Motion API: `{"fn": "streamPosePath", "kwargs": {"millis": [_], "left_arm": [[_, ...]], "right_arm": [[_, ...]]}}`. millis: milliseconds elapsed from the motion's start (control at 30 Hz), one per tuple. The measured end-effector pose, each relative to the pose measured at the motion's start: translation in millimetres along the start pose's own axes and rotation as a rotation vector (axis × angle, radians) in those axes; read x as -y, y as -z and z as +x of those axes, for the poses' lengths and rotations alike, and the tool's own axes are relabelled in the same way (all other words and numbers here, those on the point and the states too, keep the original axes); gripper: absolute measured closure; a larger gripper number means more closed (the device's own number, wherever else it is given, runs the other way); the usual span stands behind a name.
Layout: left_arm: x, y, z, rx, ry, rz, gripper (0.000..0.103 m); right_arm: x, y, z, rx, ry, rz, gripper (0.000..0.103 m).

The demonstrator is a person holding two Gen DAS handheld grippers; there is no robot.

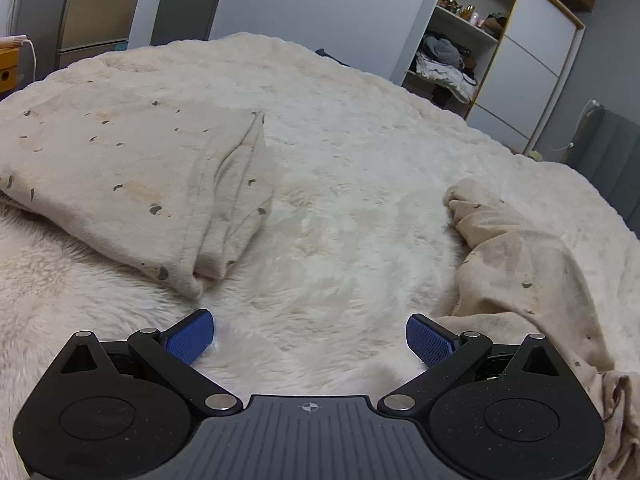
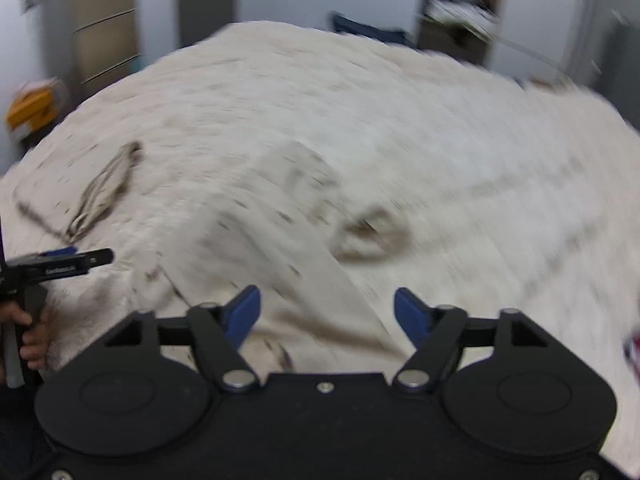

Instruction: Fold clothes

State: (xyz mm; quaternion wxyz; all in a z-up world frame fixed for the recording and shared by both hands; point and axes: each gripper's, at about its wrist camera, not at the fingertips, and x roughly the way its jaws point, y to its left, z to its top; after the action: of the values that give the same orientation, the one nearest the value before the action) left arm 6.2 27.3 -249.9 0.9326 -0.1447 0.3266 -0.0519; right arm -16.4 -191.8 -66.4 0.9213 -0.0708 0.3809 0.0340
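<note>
Cream speckled cloth garment [image 1: 132, 184] lies on the fluffy white fur blanket [image 1: 340, 200] that covers the bed, spread flat on the left of your left wrist view with one edge bunched into folds near the middle. Another stretch of speckled cream fabric [image 1: 532, 264] lies crumpled at the right of that view; you cannot tell whether it is the same piece. Your left tongs [image 1: 310, 338] stand wide apart over bare fur, gripping nothing, with the left blue pad just beside the garment's near corner. Your right tongs [image 2: 326, 316] are also parted, with nothing pinched; cream cloth lies under them, though that view is badly blurred. Behind the bed, an open shelf unit [image 1: 456, 48] holds heaped clothes.
</note>
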Motion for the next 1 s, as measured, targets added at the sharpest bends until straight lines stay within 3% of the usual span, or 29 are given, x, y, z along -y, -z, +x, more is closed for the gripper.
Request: {"fn": "streamPosePath", "kwargs": {"millis": [133,267,300,400,433,567,700,767,867,933,1000], "left_arm": [[-5.1,-1.4,-2.9,0.011,-0.006,0.001,0.001],[-12.7,-5.7,-4.0,0.013,0.012,-0.028,0.001],[-14.3,-6.0,-4.5,0.012,0.016,-0.032,0.001],[-15.8,-5.5,-4.3,0.007,0.016,-0.031,0.001],[-15.8,-5.2,-4.4,0.006,0.017,-0.032,0.001],[-12.8,-4.6,-5.9,0.011,0.024,-0.033,0.001],[-7.8,-0.6,-4.9,0.016,0.006,-0.004,0.001],[-5.0,2.9,-3.6,0.012,-0.012,0.018,0.001],[-0.8,5.9,-2.9,0.009,-0.024,0.029,0.001],[1.1,4.7,-3.3,0.015,-0.032,0.032,0.001],[3.3,-0.2,-5.8,0.025,-0.034,0.018,0.001]], "right_arm": [[-38.3,-45.7,44.0,-0.014,-0.037,-0.103,0.022],[-52.7,-68.3,95.3,-0.103,-0.023,-0.106,0.023],[-55.4,-71.8,107.2,-0.13,-0.026,-0.1,0.027],[-53.7,-71.9,117.8,-0.227,-0.125,-0.033,0.099],[-52.9,-71.8,120.9,-0.259,-0.159,-0.01,0.101],[-51.6,-75.3,63.7,-0.135,-0.147,-0.016,0.101],[-31.0,-88.8,-29.9,0.078,-0.227,0.054,0.102],[-8.7,-87.8,-101.8,0.262,-0.336,0.13,0.102],[11.8,-68.5,-152.8,0.417,-0.276,0.137,0.101],[33.7,-46.7,-141.9,0.364,-0.196,0.18,0.099],[54.3,-21.5,-105.2,0.228,-0.127,0.244,0.092]]}}
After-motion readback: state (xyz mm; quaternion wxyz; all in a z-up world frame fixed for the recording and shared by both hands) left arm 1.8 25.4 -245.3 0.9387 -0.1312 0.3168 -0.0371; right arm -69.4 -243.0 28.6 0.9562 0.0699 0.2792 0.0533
